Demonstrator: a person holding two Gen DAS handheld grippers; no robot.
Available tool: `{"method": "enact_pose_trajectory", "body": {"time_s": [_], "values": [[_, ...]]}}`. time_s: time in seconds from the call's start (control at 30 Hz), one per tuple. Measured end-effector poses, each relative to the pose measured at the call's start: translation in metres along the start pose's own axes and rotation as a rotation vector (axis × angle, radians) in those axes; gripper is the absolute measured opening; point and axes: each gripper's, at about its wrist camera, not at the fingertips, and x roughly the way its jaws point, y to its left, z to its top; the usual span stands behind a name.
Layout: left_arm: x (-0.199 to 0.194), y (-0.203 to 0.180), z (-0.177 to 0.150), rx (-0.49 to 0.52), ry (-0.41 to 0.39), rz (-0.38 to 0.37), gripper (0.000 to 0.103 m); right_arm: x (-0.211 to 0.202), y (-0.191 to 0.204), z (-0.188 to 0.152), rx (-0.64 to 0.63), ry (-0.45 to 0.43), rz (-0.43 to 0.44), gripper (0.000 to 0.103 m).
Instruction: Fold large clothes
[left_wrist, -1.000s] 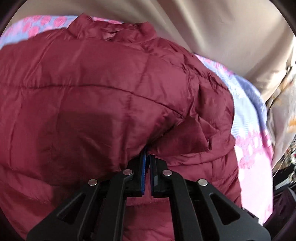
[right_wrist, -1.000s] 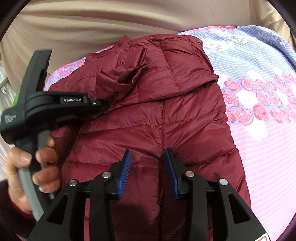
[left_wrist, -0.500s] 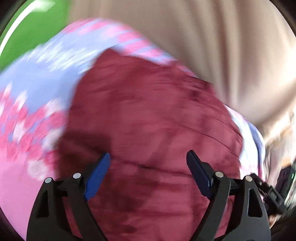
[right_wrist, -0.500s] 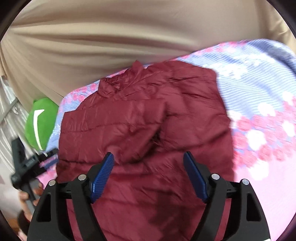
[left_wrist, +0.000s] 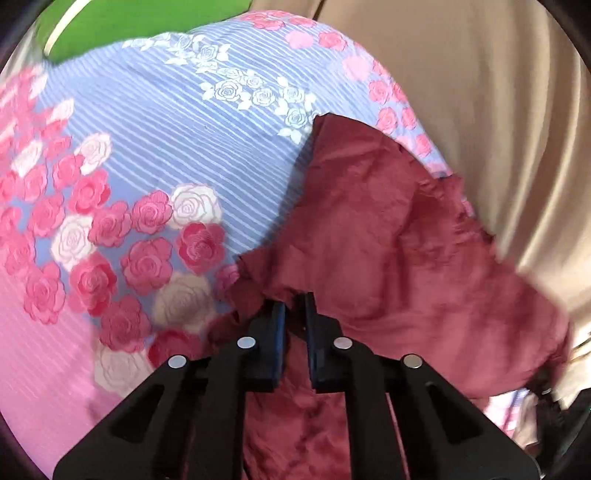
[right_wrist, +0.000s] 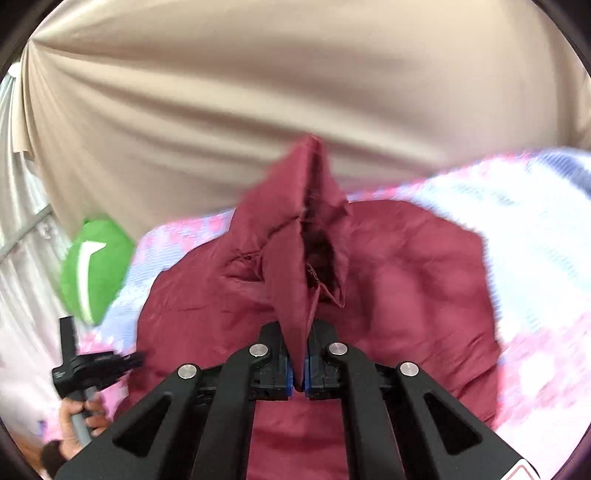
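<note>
Right wrist view: right gripper (right_wrist: 299, 363) jaws, just closing, are clenching and lifting a jacket (right_wrist: 406, 280) fold; left gripper (left_wrist: 295, 332) jaws, newly closing, are nipping its edge off the bed (left_wrist: 147, 147).

floral bedsheet (left_wrist: 155, 122), beige curtain (right_wrist: 258, 92), green cushion (right_wrist: 94, 266).

No text can be read. The left gripper (right_wrist: 98, 365), seen in the right wrist view, carries small pale lettering on its black body, too blurred to make out. A red-outlined sticker (right_wrist: 522, 472) at that view's bottom corner shows no legible characters.
</note>
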Motion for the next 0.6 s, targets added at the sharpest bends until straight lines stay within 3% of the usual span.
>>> {"method": "enact_pose_trajectory", "body": {"time_s": [0.07, 0.1, 0.13, 0.23, 0.3, 0.33, 0.4, 0.47, 0.6], "values": [[0.01, 0.009, -0.001, 0.0, 0.026, 0.028, 0.002, 0.04, -0.029, -0.012, 0.045, 0.137, -0.109, 0.004], [0.013, 0.009, -0.006, 0.019, 0.005, 0.037, 0.0, 0.068, -0.05, -0.028, 0.091, 0.25, -0.16, 0.003], [0.012, 0.006, -0.008, 0.041, -0.016, 0.044, 0.0, 0.081, -0.06, -0.038, 0.113, 0.298, -0.151, 0.002], [0.011, -0.001, -0.014, 0.098, -0.047, 0.081, 0.0, 0.074, -0.063, -0.042, 0.129, 0.281, -0.136, 0.004], [0.013, -0.009, -0.018, 0.124, -0.067, 0.097, 0.0, 0.058, -0.06, -0.034, 0.129, 0.242, -0.192, 0.018], [0.013, -0.012, -0.019, 0.14, -0.077, 0.109, 0.0, 0.043, -0.056, -0.028, 0.132, 0.186, -0.263, 0.023], [0.012, -0.018, -0.023, 0.157, -0.089, 0.127, 0.0, 0.021, -0.047, -0.019, 0.13, 0.099, -0.327, 0.025], [0.008, -0.015, -0.026, 0.154, -0.092, 0.124, 0.0, 0.011, -0.021, -0.005, 0.067, 0.051, -0.241, 0.025], [0.01, -0.008, -0.02, 0.123, -0.088, 0.091, 0.0, 0.056, 0.083, 0.005, -0.14, 0.191, 0.053, 0.024]]}}
